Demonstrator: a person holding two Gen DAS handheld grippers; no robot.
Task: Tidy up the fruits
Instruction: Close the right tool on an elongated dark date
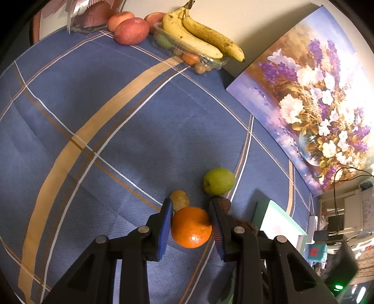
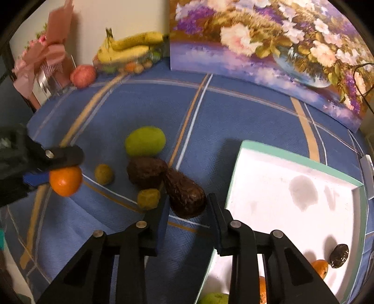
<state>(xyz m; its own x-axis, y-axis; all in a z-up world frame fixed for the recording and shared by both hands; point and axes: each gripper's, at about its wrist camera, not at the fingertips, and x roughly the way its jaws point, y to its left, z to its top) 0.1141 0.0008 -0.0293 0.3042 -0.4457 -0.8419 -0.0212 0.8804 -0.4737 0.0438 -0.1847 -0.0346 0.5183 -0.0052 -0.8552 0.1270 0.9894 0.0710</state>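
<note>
While the left gripper (image 1: 191,216) grips an orange (image 1: 191,227) between its fingers (image 1: 165,224), lifted just off the blue checked cloth (image 1: 93,112), the right gripper (image 2: 185,205) has its fingers clamped on a dark brown fruit (image 2: 185,195) lying beside the white tray (image 2: 292,194), near a green fruit (image 2: 145,141).

You're looking at a blue cloth (image 1: 131,131) with tan and white stripes crossing it. A cream wall (image 1: 257,21) runs along the top of the frame. At the right a flower painting (image 1: 315,105) leans against that wall, brightly lit toward its right edge. A pink bouquet (image 2: 46,51) sits upper left. Cluttered shelves (image 1: 346,217) and a black cable (image 1: 336,187) fill the lower right.
</note>
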